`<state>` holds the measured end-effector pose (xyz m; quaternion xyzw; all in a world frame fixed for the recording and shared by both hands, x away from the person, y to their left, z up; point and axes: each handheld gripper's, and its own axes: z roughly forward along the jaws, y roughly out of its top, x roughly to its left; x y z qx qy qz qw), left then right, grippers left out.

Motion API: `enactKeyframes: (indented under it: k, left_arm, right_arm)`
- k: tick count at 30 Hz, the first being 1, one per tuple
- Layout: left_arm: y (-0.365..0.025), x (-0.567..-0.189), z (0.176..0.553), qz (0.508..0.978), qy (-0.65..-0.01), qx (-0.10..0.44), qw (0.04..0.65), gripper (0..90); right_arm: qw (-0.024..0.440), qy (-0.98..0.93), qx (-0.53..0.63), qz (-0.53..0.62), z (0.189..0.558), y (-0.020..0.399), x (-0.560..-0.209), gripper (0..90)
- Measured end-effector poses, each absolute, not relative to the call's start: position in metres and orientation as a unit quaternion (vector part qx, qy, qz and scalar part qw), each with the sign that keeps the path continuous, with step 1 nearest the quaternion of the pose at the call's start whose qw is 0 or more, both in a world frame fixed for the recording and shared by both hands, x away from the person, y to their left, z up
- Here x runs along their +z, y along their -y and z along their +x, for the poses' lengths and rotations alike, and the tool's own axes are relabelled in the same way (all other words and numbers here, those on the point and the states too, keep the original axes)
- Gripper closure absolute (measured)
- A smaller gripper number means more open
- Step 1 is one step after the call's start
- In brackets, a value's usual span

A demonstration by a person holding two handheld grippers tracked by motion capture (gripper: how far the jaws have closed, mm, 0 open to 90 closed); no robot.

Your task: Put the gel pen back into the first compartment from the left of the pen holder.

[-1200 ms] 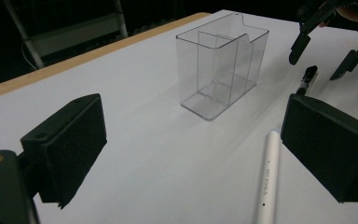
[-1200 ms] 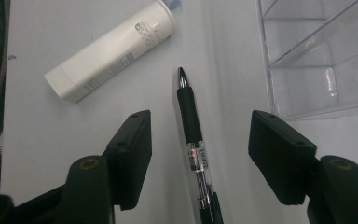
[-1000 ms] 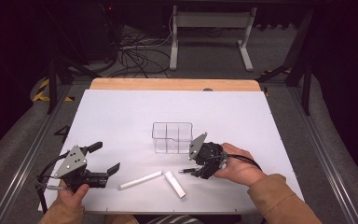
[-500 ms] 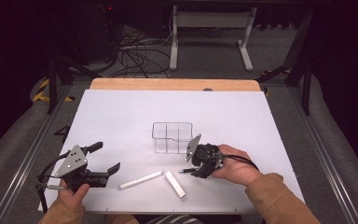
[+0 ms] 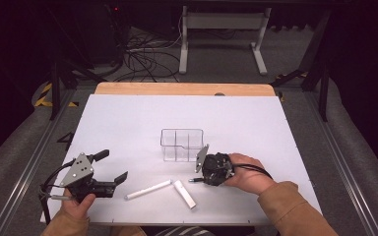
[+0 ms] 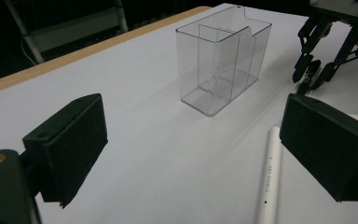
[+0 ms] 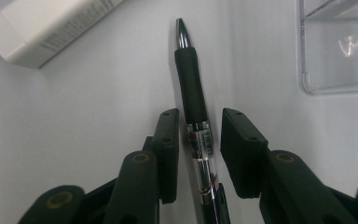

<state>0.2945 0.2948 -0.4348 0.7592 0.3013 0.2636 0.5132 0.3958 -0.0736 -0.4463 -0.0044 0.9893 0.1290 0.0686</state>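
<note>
A: Is any writing showing?

B: The white marker (image 6: pixel 269 179) is carrying small grey print along its barrel in the left gripper view, too fine to read. The white box (image 7: pixel 46 25) in the right gripper view is showing lines of small print, also unreadable. The black pen (image 7: pixel 193 102) is wearing a label band just behind its rubber grip; I cannot make out the letters.

A: Where is the pen lying?

B: It is lying flat on the white counter (image 5: pixel 128 123), just in front of the clear divided container (image 5: pixel 182 144), with its metal tip pointing toward the box.

A: And the right gripper (image 7: pixel 199 154)?

B: Its jaws are straddling the pen's barrel. They have just been closing; one is sitting against the pen, the other is standing a sliver off, so they are not yet clamping it.

A: What is different from a second ago?

B: In the high view the right gripper has dipped lower over the pen. The left gripper (image 5: pixel 109 167) is staying put near the counter's front left, its jaws spread wide with nothing between them. The marker, box and container are lying where they were.
</note>
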Motion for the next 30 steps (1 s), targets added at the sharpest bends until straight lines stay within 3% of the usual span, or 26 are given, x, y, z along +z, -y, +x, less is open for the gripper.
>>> enactKeyframes:
  k: [13, 30]
  left_arm:
    - [-0.2937, -0.4353, 0.2949, 0.76, -0.302, 0.262, 0.511, 8.1]
    - [-0.294, -0.4354, 0.2949, 0.76, -0.302, 0.261, 0.514, 8.0]
  right_arm:
    - [0.076, -0.989, 0.123, -0.031, 0.3929, 0.0728, -0.4495, 77.1]
    - [0.082, -0.989, 0.113, -0.054, 0.39, 0.072, -0.4488, 79.5]
